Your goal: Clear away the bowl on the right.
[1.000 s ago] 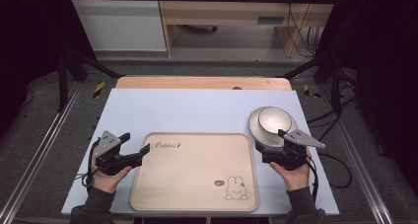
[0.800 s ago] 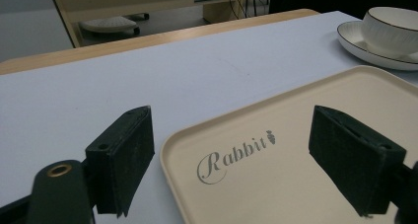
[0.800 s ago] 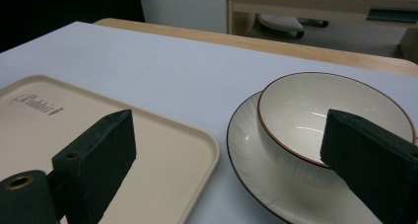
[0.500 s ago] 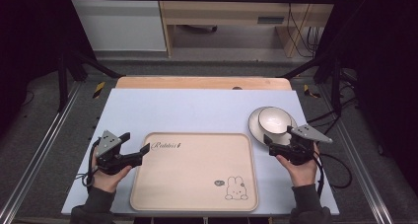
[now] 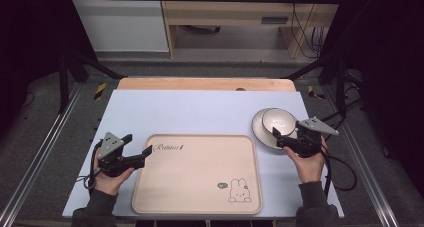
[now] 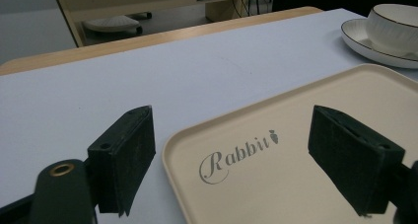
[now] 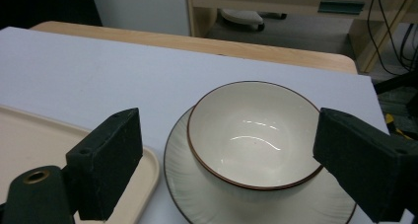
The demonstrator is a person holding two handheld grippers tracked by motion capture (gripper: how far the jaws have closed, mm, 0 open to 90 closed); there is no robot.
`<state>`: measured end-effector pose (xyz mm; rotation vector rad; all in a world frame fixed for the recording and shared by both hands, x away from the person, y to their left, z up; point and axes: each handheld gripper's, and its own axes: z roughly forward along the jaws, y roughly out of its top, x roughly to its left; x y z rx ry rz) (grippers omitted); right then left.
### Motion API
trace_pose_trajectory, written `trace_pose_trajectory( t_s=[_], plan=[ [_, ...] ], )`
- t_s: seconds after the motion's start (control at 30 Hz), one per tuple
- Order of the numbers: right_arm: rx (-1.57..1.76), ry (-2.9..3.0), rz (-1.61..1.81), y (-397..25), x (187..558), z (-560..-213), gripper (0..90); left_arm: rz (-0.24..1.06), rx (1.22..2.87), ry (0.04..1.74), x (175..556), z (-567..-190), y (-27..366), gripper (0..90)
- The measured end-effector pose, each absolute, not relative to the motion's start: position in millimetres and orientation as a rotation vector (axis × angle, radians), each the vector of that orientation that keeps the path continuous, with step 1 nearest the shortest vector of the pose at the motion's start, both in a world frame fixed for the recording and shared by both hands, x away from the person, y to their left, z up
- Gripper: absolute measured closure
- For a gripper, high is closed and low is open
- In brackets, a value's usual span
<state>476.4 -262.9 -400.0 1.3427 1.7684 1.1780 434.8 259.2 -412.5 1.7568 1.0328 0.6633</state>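
A cream tray printed with "Rabbit" and a small bunny lies at the table's near centre. To its right a white bowl with a dark rim sits in a white plate. My right gripper is open at the plate's near right edge and points left. In the right gripper view the bowl and plate lie just ahead between the spread jaws, which hold nothing. My left gripper is open at the tray's left far corner. Its pads straddle the tray corner without gripping it.
The pale blue tabletop ends in a wooden strip at the back. Black frame posts stand at both sides, and cables trail off the right edge. Bare tabletop lies behind the tray.
My right gripper has drawn back to the right, off the top of the bowl, and now sits at the plate's edge. The left gripper and tray have not moved.
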Motion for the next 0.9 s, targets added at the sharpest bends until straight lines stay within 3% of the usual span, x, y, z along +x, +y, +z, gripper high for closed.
trace_pose_trajectory(
  t_s=[0.9],
  plan=[
    [1.518,1.770,1.003,-285.3,527.0,-421.3,17.9,0.669,1.777,1.024,435.5,-415.2,257.2,17.6]
  ],
)
